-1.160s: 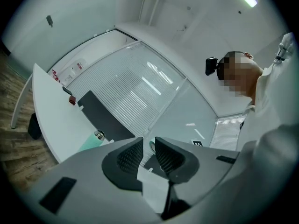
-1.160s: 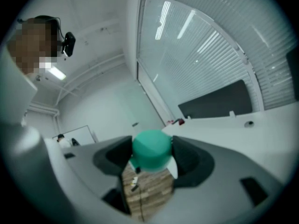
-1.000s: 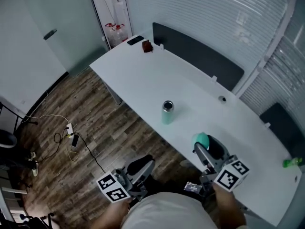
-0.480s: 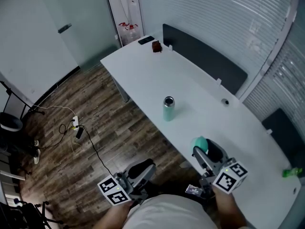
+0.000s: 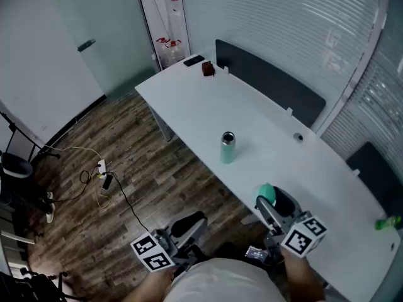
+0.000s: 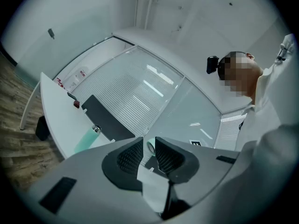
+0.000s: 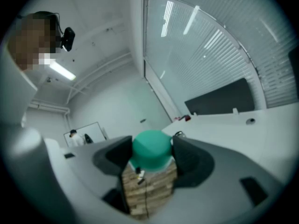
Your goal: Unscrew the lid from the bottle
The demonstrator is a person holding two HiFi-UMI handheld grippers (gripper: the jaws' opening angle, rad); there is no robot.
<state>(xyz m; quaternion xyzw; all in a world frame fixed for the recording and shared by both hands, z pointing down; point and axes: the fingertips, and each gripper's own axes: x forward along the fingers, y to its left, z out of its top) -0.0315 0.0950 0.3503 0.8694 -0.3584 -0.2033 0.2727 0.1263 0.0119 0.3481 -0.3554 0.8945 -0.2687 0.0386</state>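
A mint-green bottle [image 5: 227,148] stands upright on the white table [image 5: 189,106] near its front edge, and its metal mouth is uncovered. It also shows small at the left of the left gripper view [image 6: 86,139]. My right gripper [image 5: 271,197] hovers over the table's near edge, well short of the bottle, shut on the round green lid [image 5: 267,190]. In the right gripper view the lid [image 7: 150,146] fills the gap of the right gripper [image 7: 152,155]. My left gripper [image 5: 189,225] hangs over the floor beside the table. Its jaws [image 6: 149,148] stand slightly apart with nothing between them.
A black phone [image 5: 194,60] and a small dark red object [image 5: 208,69] lie at the table's far end. A dark partition [image 5: 271,83] lines the far side. Something green [image 5: 387,222] sits at the right end. A power strip with cables [image 5: 102,172] lies on the wooden floor.
Both grippers have drifted a little back from the table with the person, and the view has shifted with them. The lid stays gripped; the bottle stands where it was.
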